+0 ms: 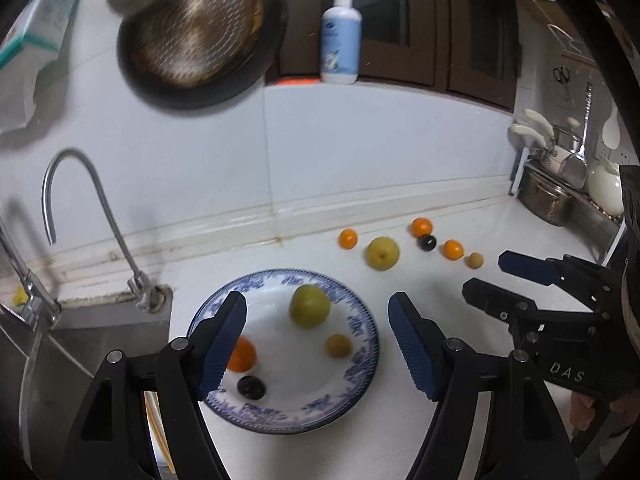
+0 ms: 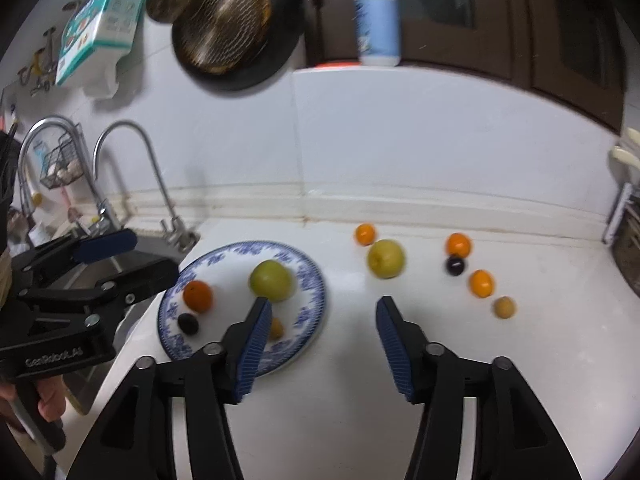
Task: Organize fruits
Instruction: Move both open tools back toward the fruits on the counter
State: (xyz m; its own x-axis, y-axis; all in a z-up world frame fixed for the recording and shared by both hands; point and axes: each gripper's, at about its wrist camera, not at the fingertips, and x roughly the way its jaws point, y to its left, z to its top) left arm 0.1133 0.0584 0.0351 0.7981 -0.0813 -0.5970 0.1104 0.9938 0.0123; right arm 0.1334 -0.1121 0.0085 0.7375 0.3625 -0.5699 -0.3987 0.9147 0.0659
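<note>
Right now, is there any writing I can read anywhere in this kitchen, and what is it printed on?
"DAS": on the black body of the right gripper, seen from the left wrist camera; any further letters are cut off.
"GenRobot_AI", roughly: on the black body of the left gripper, letters blurred.
Pump bottle label: too blurred to read.
Teal and white box on the wall: too blurred to read.

A glossy white kitchen countertop [image 2: 344, 360] runs along a white wall, ending at a steel sink on the left. A round white plate with a blue floral rim [image 2: 308, 280] sits on it near the sink. Right of the plate, loose on the counter, lie a yellow-green apple-like fruit [image 2: 386, 259], three small orange citrus fruits [image 2: 365, 234] [image 2: 458, 244] [image 2: 481, 283], a dark round plum-like fruit [image 2: 455, 265] touching the middle orange one, and a small tan round fruit [image 2: 504, 307].
</note>
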